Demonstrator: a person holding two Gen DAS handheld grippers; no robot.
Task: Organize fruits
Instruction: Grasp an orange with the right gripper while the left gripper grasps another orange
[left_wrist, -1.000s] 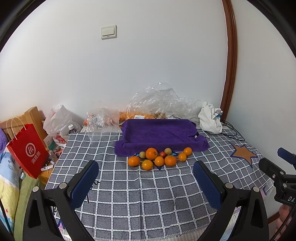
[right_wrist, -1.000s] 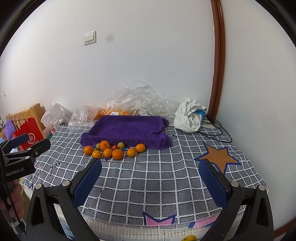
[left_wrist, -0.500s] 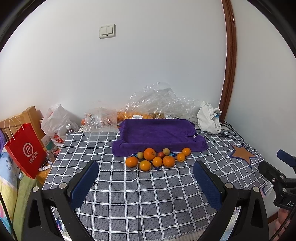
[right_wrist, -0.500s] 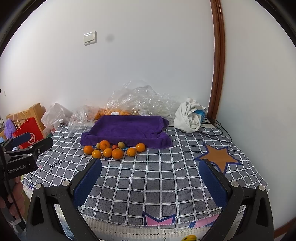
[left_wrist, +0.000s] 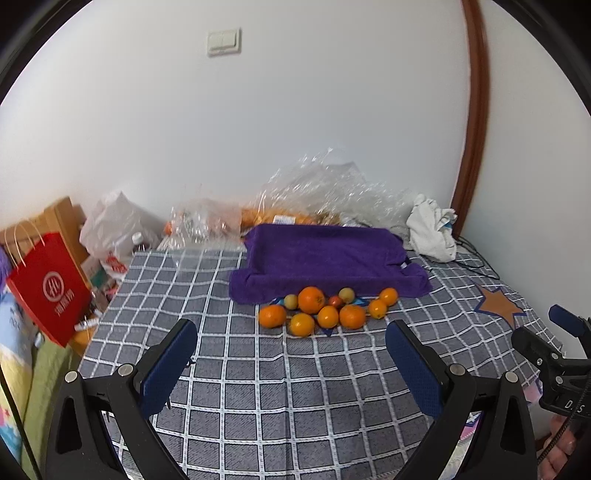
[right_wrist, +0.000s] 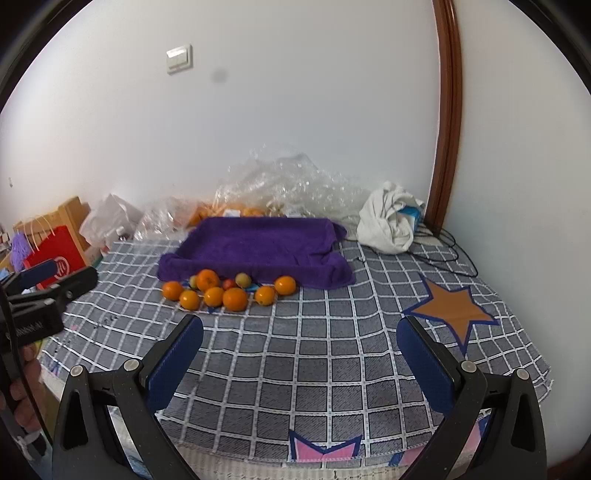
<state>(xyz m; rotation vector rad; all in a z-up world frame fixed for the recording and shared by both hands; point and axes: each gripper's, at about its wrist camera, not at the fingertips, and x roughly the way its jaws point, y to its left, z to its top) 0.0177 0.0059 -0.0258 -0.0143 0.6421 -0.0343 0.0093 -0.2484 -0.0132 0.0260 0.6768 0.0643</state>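
Both your wrist cameras are facing the wall from near the bed's front edge, sharing the fruits (left_wrist: 325, 308) (right_wrist: 229, 290).

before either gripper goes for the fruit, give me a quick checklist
1. Left gripper open, holding nothing: ok.
2. Right gripper open, holding nothing: ok.
3. Fruit all in view, clustered on the checked cloth at the front edge of the purple towel: ok.
4. Towel bare, ready to take fruit: ok.
5. Fruit spaced for a clean grasp: not ok, several touch.
6. What lies under the towel: cannot tell.
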